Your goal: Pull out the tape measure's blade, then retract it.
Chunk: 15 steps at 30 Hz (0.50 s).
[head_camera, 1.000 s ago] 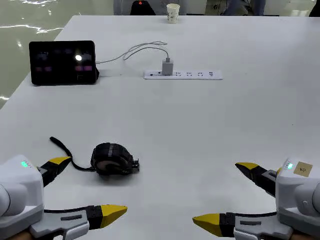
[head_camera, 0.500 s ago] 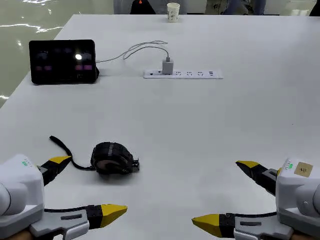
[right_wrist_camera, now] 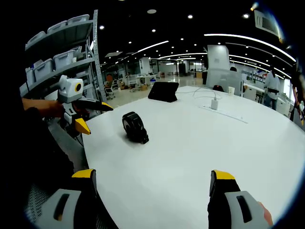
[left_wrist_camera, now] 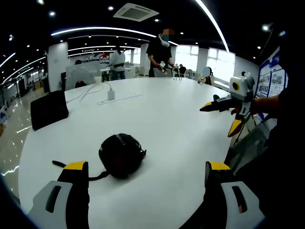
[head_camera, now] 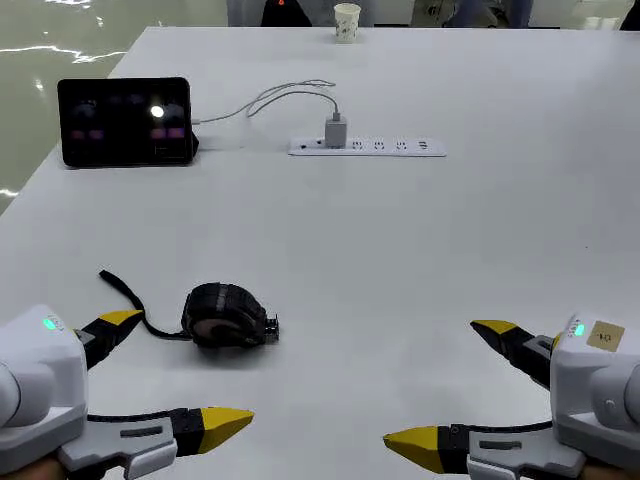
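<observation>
Nearest the viewer, at the bottom of the head view, two hand-held grippers with yellow-tipped jaws hover just above a white table (head_camera: 420,250). The left gripper (head_camera: 180,370) has its jaws spread wide and holds nothing. The right gripper (head_camera: 442,384) is equally wide open and also empty.

Just beyond the left gripper's jaws and slightly to their right, a black tape measure (head_camera: 226,318) lies on the table, touched by neither gripper. Its black wrist strap (head_camera: 122,291) trails off to the left, passing close to the left gripper's farther jaw. No blade is drawn out. A small tab on the right of the case looks like the blade's end hook.

The task appears not yet begun; this is the approach. The next move likely calls for the left gripper to close on the case and hold it steady while the right gripper crosses over, well apart as it is now, to pinch the small hook.

Farther back sit a dark tablet (head_camera: 125,122), a white power strip (head_camera: 366,149) with a plugged-in charger (head_camera: 335,132), and, at the far edge, a paper cup (head_camera: 346,25).
</observation>
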### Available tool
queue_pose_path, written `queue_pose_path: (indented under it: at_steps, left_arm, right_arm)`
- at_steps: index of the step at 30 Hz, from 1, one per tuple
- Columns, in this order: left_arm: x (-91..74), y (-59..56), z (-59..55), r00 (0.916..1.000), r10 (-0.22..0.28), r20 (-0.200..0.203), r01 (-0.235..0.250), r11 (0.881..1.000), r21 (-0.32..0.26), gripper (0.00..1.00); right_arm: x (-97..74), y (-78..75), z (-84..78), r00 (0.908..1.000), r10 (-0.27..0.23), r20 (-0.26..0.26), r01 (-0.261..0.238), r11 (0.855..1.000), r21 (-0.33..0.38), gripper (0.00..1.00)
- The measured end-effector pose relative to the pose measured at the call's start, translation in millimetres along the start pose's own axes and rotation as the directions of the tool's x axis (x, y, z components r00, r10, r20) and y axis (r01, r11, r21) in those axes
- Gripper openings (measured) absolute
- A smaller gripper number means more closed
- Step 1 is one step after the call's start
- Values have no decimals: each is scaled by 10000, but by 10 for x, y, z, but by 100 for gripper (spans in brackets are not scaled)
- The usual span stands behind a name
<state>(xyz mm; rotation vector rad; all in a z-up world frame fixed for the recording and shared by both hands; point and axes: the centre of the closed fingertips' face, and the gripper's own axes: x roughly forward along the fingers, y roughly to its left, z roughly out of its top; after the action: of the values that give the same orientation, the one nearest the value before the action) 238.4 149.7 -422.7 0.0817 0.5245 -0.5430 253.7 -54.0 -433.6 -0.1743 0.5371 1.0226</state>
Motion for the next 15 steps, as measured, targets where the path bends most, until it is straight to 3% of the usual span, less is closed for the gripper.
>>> queue_pose_path:
  at_steps: [15]
  left_arm:
    - [28,38,30,9999,-96,-68,97,9999,108,99]
  right_arm:
    - [28,-56,-3,9998,62,-170,-62,10000,-8,99]
